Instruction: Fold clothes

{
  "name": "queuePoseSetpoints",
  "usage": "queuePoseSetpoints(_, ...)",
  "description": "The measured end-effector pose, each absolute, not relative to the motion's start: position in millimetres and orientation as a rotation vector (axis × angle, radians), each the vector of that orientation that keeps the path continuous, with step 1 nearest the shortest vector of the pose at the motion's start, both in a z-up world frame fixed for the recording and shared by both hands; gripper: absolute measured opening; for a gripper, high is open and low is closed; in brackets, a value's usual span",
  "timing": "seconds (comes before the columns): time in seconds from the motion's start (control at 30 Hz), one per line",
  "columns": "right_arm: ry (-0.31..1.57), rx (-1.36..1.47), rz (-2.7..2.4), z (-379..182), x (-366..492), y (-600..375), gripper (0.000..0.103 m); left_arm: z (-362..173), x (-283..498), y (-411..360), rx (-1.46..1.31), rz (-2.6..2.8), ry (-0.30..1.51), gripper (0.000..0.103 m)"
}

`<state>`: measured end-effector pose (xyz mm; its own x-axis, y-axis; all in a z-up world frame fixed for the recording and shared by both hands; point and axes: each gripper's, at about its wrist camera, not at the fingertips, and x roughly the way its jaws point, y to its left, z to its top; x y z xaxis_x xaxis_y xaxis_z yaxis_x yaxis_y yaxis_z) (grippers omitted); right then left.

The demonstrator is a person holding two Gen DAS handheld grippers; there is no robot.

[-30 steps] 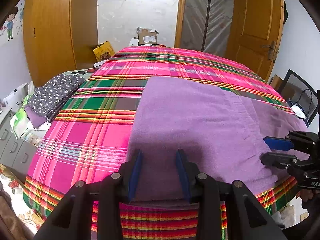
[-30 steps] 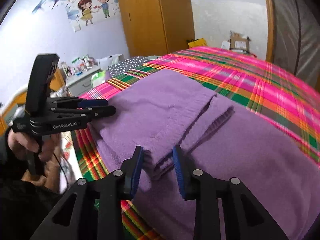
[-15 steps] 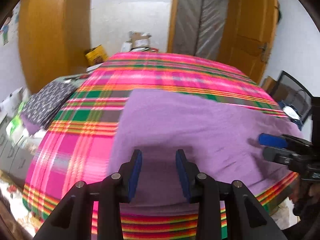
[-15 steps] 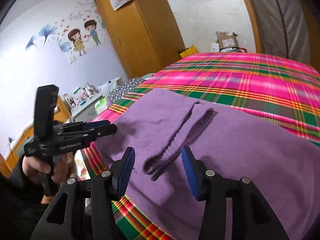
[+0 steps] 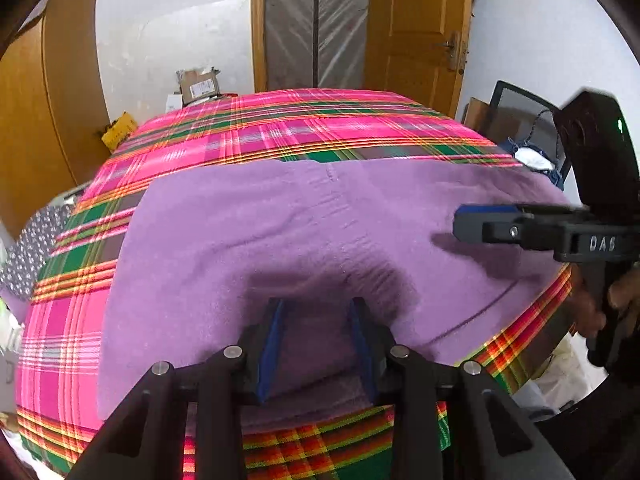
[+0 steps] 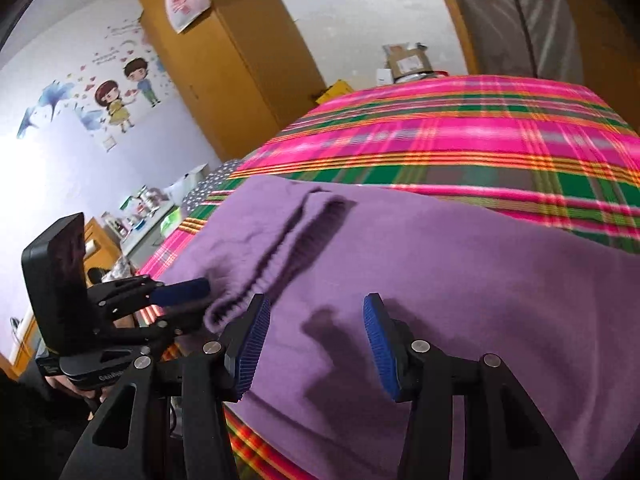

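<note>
Near the bed's (image 5: 248,128) front edge, both grippers, left (image 5: 316,344) and right (image 6: 316,344), hovered open and empty over the purple garment (image 5: 304,224); any grab should pinch every layer squarely.

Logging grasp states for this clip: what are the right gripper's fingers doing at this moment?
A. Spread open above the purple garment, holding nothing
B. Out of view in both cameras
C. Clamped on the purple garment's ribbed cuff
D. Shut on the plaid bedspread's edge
A: in the right wrist view the right gripper shows its blue fingers wide apart, with only the flat purple garment visible between them.
</note>
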<state>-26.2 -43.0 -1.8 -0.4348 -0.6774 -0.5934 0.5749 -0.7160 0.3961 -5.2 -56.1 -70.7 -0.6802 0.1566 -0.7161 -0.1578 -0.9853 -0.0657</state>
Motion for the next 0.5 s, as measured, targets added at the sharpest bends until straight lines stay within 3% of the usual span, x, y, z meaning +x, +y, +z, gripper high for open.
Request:
queuePoseSetpoints(0.3, -0.209, 0.992, -2.221, -3.8, -30.4, -22.9, 0.051, -49.0, -14.4, -56.2, -1.076, 2.727, -0.059, 0.032)
queuePoseSetpoints(0.5, -0.271, 1.011, -2.305, -4.2, -32.8, 6.2, 0.05, -61.7, -24.4, -48.7, -1.107, 2.687, -0.068, 0.032)
